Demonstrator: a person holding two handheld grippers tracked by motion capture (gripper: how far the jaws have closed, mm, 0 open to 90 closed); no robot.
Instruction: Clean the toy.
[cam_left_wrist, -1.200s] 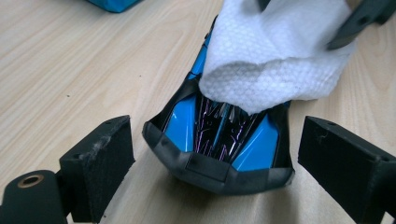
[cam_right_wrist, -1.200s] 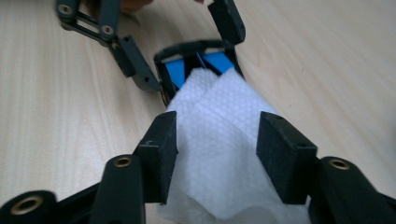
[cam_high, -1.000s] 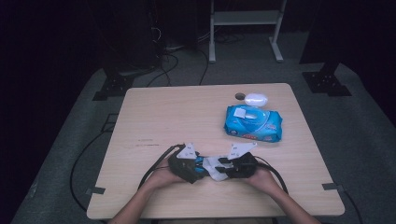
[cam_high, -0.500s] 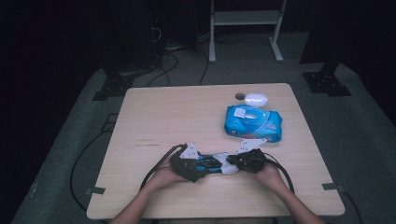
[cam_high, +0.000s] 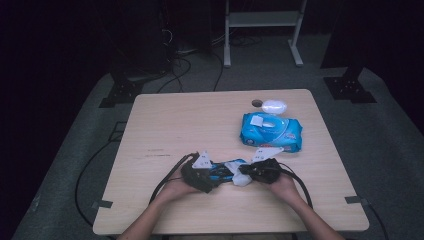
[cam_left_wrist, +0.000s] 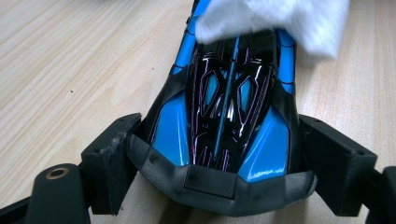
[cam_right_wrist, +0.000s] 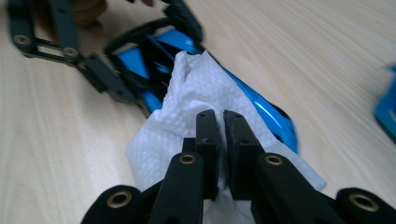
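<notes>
left gripper (cam_left_wrist: 219, 186) clamps toy car (cam_left_wrist: 229, 116) rear | car's long axis runs left-right | right gripper (cam_right_wrist: 223, 140), jaws just closing, pinches wipe (cam_right_wrist: 187, 112) over car's right end

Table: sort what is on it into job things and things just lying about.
In use: blue and black toy car, clamped by left gripper; white wet wipe, pinched by right gripper.
Lying about: blue wipes pack; white oval object; small dark round thing.
</notes>
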